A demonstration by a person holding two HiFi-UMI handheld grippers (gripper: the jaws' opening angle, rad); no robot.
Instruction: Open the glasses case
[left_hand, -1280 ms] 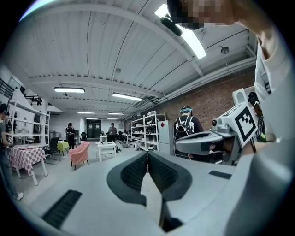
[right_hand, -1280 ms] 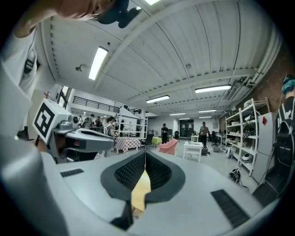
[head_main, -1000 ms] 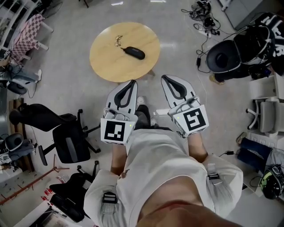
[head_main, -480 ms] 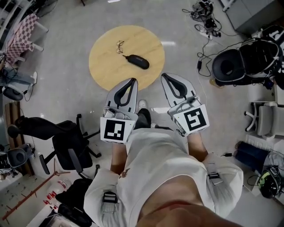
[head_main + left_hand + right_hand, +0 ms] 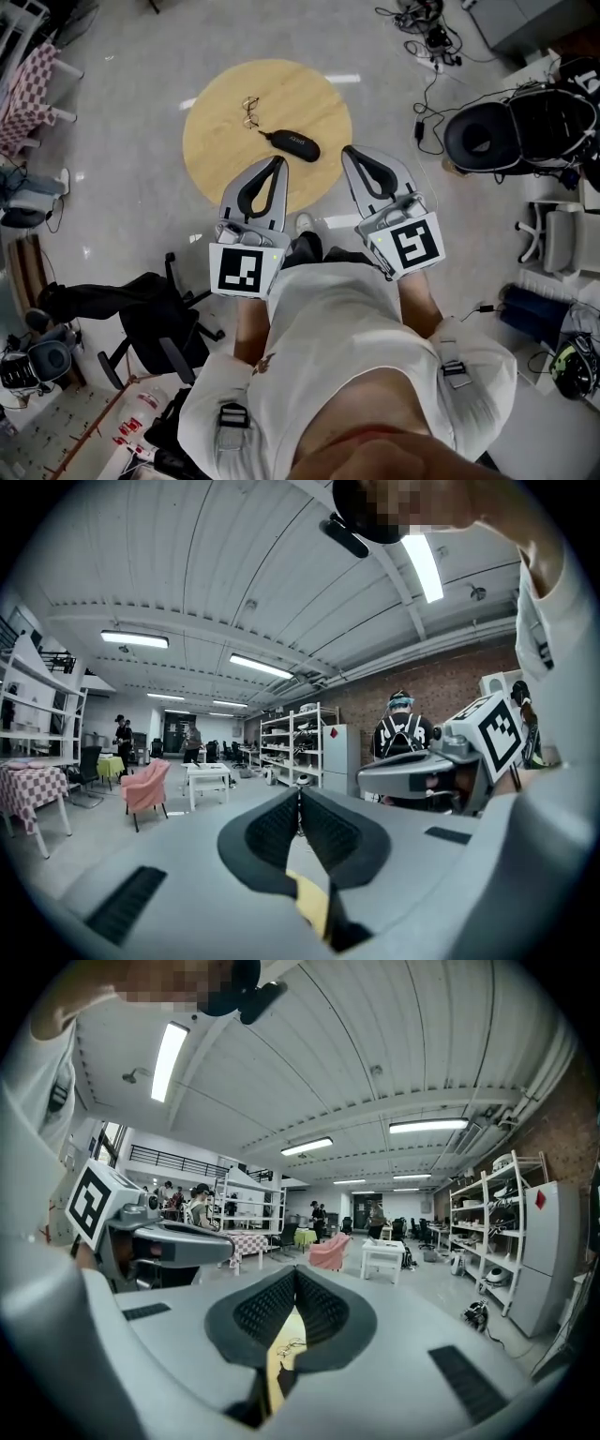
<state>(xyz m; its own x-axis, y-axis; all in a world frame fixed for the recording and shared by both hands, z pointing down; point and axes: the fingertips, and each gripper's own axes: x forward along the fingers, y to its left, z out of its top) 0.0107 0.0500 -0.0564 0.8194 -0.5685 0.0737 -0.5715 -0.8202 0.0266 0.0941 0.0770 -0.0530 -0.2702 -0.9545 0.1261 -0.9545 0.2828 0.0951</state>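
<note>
Round table [image 5: 225, 131], edge hidden behind left gripper [image 5: 277, 163]; glasses case [image 5: 292, 142] closed

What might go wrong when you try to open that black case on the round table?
1. The glasses lie loose close beside the glasses case; a reaching gripper might knock them off the table.
2. The case lies flat and unheld, so it may slide instead of opening.
3. The left gripper and right gripper are both shut; they must open before gripping.
</note>
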